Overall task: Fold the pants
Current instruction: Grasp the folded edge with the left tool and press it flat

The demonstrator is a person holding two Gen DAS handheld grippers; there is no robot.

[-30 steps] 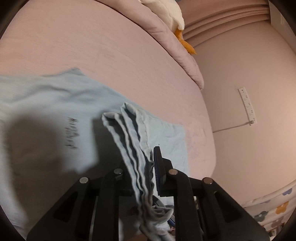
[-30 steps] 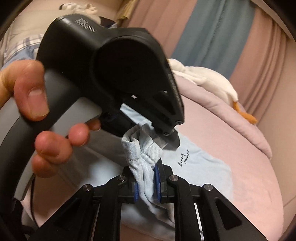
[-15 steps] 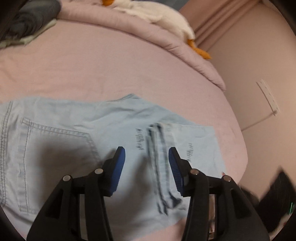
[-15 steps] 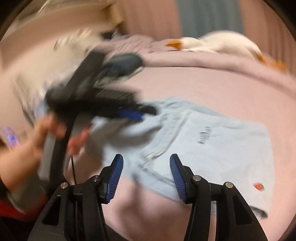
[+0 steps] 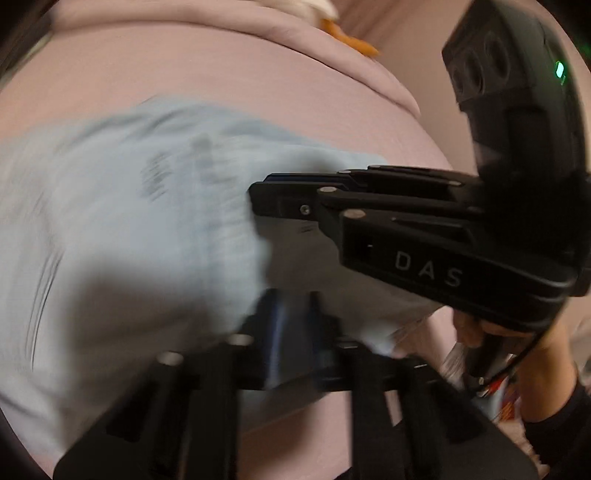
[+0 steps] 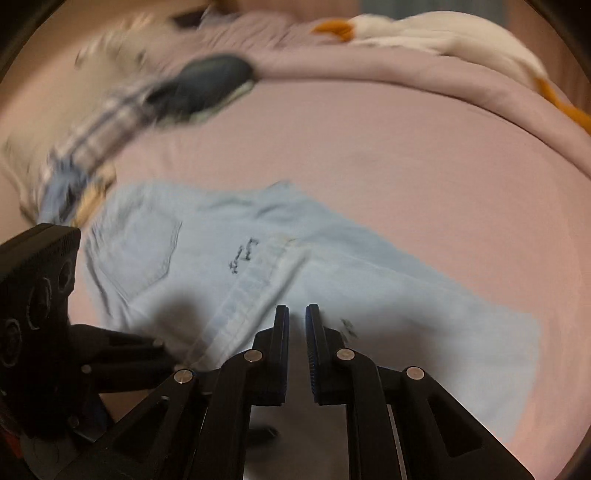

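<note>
Light-blue denim pants (image 6: 295,280) lie folded flat on the pink bed (image 6: 369,147); right wrist view alone shows the back pocket, the dark script print, a white plush duck (image 6: 424,29) at the far edge & a dark bundle (image 6: 207,81) w/ plaid cloth far left. Right gripper (image 6: 297,321) sits low over the near edge of the pants, fingers nearly together w/ a thin gap, nothing between them. Left wrist view is badly blurred: left gripper (image 5: 291,314) fingers look close together at the pants' near edge, but can't tell if they pinch cloth; it also shows the right gripper (image 5: 266,199) side-on over the denim.
</note>
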